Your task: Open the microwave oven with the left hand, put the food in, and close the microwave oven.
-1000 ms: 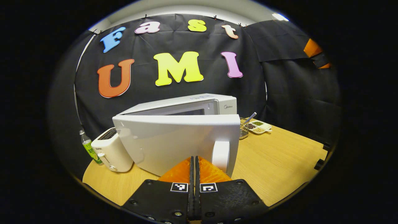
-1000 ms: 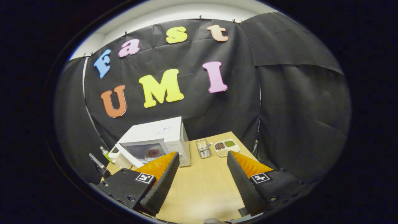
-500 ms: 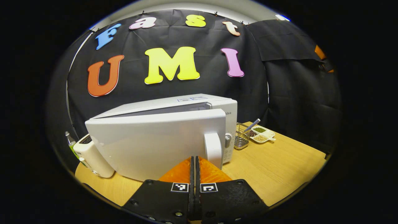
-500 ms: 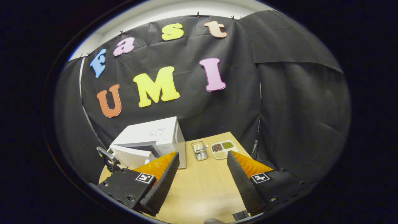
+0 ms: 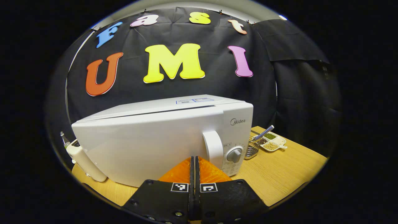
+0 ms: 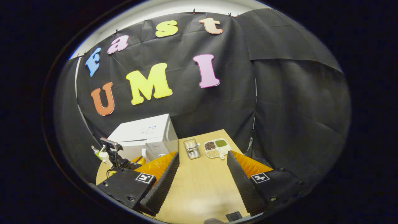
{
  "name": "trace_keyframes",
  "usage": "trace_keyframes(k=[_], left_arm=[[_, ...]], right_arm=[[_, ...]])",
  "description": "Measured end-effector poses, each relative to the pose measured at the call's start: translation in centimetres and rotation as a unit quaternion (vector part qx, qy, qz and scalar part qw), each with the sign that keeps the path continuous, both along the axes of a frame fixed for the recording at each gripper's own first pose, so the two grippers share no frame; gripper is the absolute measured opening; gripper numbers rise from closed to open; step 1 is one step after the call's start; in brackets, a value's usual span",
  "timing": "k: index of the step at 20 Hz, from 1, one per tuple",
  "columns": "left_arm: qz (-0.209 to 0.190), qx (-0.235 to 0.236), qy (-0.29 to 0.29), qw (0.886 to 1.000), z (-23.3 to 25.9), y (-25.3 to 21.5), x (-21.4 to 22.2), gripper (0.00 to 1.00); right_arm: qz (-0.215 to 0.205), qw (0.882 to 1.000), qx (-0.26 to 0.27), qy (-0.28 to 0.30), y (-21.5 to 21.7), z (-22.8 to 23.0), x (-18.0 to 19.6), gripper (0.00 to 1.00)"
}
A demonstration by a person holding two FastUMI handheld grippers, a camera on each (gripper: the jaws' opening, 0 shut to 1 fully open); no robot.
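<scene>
the boxy white microwave oven stands toward the back left corner of the light wooden tabletop, its wide door swung almost flush with the body, a thin dark seam left along the top edge. the left gripper has its fingers pressed together with nothing between them, tips at or just short of the lower door face beside the upright white door handle; contact cannot be told. the right gripper hangs over the front of the tabletop with its fingers spread wide and empty.

the door looks stiff, smooth and slippery, hinged on the far left side, so a push probably works best near the handle edge, low and square on. the oven seems heavy enough to stay put under a gentle shove. for pulling, the handle's upright bar is the likely hold.
</scene>
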State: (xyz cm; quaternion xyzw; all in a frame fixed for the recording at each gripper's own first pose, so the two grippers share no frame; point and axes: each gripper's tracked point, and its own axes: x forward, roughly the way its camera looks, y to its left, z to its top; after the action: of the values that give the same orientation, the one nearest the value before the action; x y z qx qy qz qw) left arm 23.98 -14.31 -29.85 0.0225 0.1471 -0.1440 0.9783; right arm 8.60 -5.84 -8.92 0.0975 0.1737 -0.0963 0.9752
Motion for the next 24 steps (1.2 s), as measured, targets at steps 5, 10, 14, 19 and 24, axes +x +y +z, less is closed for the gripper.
trace_keyframes(k=[5, 10, 14, 19, 24], left_arm=[[0.006, -0.001, 0.003, 1.0, -0.2, -0.1, 0.1, 0.0], [0.013, -0.003, 0.004, 1.0, -0.1, -0.3, 0.9, 0.0], [0.031, 0.009, 0.036, 0.999, -1.0, -0.3, 0.9, 0.0], [0.051, 0.029, 0.048, 0.997, -1.3, 2.7, -5.5, 0.5], [0.057, 0.035, 0.08, 0.995, -0.9, 6.5, -13.6, 0.97]], right_arm=[[0.0, 1.0, 0.006, 0.006, -0.3, -0.8, 0.7, 0.98], [0.011, 1.0, 0.014, 0.01, 0.6, -1.3, 1.4, 0.98], [0.027, 1.0, 0.014, 0.008, 2.3, -1.2, 1.6, 0.98], [0.039, 0.999, -0.033, -0.014, 3.9, 0.2, 1.3, 0.98], [0.049, 0.997, -0.042, -0.03, 6.3, 0.4, 0.5, 0.98]])
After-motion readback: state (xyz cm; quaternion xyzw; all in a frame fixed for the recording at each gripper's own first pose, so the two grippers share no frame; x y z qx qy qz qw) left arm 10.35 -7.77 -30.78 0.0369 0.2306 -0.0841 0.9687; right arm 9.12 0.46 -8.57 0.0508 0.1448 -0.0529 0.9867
